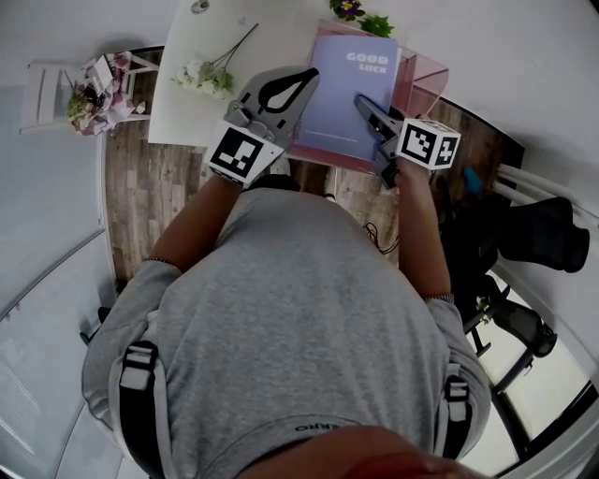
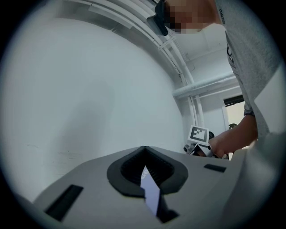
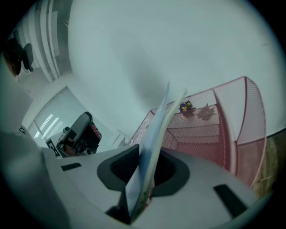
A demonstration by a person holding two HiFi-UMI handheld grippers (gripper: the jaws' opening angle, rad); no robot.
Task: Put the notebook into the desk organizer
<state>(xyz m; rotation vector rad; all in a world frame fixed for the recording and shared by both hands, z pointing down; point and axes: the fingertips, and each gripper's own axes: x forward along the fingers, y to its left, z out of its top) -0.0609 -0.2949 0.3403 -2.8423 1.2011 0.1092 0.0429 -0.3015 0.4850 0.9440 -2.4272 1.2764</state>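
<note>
Neighbouring the organizer [image 1: 428, 82]: flowers [image 1: 208, 75], plant [image 1: 363, 19].

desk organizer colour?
Pink, fine wire mesh. The desk organizer shows best in the right gripper view.

matt card cover on the notebook [image 1: 348, 94], pink metal mesh desk organizer [image 1: 427, 79] at its 3 o'clock, smooth white table [image 1: 273, 36].

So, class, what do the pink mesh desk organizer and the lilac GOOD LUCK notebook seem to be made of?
Pink mesh desk organizer: likely painted metal mesh, matt; a fine see-through grid with solid rims. Lilac notebook: paper leaves in a thin, smooth card or plastic cover; the edges fan apart and bend.
</note>
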